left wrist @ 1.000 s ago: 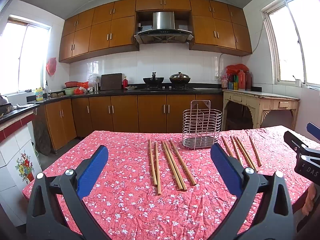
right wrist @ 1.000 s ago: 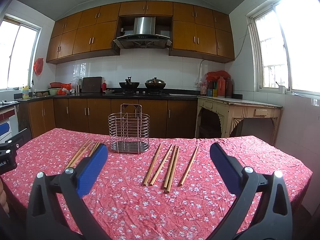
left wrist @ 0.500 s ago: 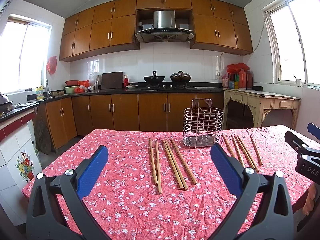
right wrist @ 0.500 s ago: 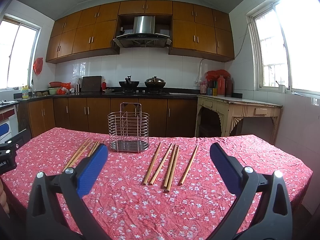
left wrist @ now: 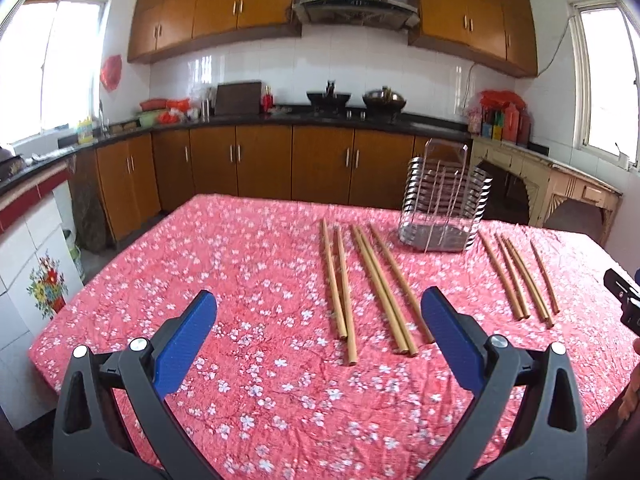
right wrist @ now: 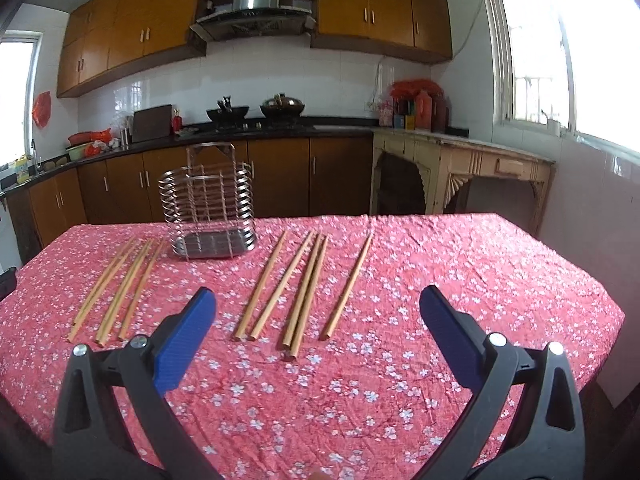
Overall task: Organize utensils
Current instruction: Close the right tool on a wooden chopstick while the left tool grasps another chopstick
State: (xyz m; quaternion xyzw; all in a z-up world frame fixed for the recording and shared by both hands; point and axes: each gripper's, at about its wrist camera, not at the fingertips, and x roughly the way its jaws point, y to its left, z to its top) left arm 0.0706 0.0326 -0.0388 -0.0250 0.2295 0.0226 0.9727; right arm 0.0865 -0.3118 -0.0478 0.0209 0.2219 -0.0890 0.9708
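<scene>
Both grippers have tipped down and eased in toward the table since a second ago, so the two sets of bamboo chopsticks now sit higher and bigger in each view, and the kitchen ceiling has mostly dropped out of frame. Nothing on the table itself has shifted, as far as I can see

Left black gripper with blue pads (left wrist: 318,322) is spread wide and holding nothing. It hovers over the near part of the red floral tablecloth (left wrist: 248,248), with the left group of five bamboo chopsticks (left wrist: 368,292) lying just past its fingertips, slightly right of centre. Right black gripper with blue pads (right wrist: 318,322) is also wide apart and empty, and the right group of five bamboo chopsticks (right wrist: 304,284) lies pretty much between its fingers, a bit further out

Round wire utensil holder with a metal base tray (right wrist: 208,216) stands upright at the far middle of the table, between the two groups, and it looks empty. So no chopstick has gone in yet

My read: this is the very first step, the approach before the first pick. Next move calls for dropping lower over one stick or a pair, lining the pads up across the shaft rather than along it, then closing. They're thin and flat on wrinkly cloth, so the tips need to get right down to the fabric or they'll just skate off
</scene>
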